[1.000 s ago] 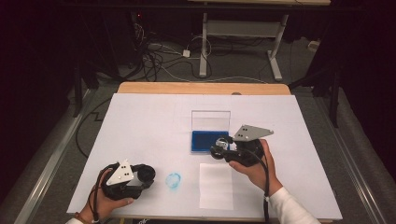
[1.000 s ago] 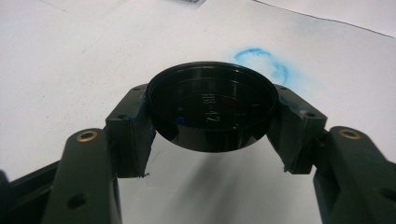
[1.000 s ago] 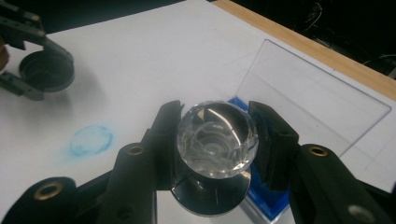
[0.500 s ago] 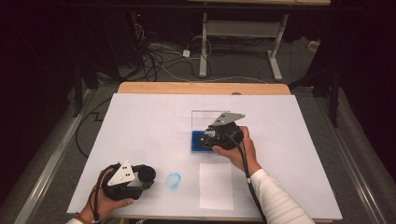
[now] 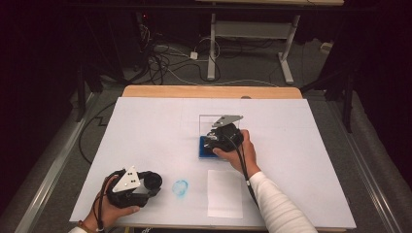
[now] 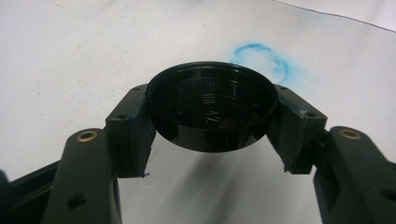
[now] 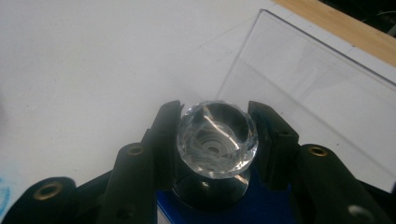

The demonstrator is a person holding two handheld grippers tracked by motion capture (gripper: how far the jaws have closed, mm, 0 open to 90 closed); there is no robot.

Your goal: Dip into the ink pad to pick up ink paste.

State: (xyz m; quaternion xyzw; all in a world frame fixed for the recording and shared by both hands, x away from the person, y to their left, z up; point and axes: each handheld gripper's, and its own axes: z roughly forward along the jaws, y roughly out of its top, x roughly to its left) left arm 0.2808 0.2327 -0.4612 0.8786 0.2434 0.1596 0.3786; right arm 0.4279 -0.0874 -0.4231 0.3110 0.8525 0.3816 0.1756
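Left hand (image 5: 114, 206) seen at near left edge, forearm entering from bottom, wrapped around left gripper (image 5: 154, 180). Gripper held low and level, pointed right, grey plate on top. In left gripper view, jaws seen clamped, black pads (image 6: 133, 135) pressed against both sides of held load.

Right arm, white sleeve, stretched forward from bottom right toward table middle. Right hand (image 5: 240, 150) closed over right gripper (image 5: 210, 141), gripper tilted downward, cable trailed along wrist. Jaws clamped on load, pads (image 7: 166, 135) pressed either side.
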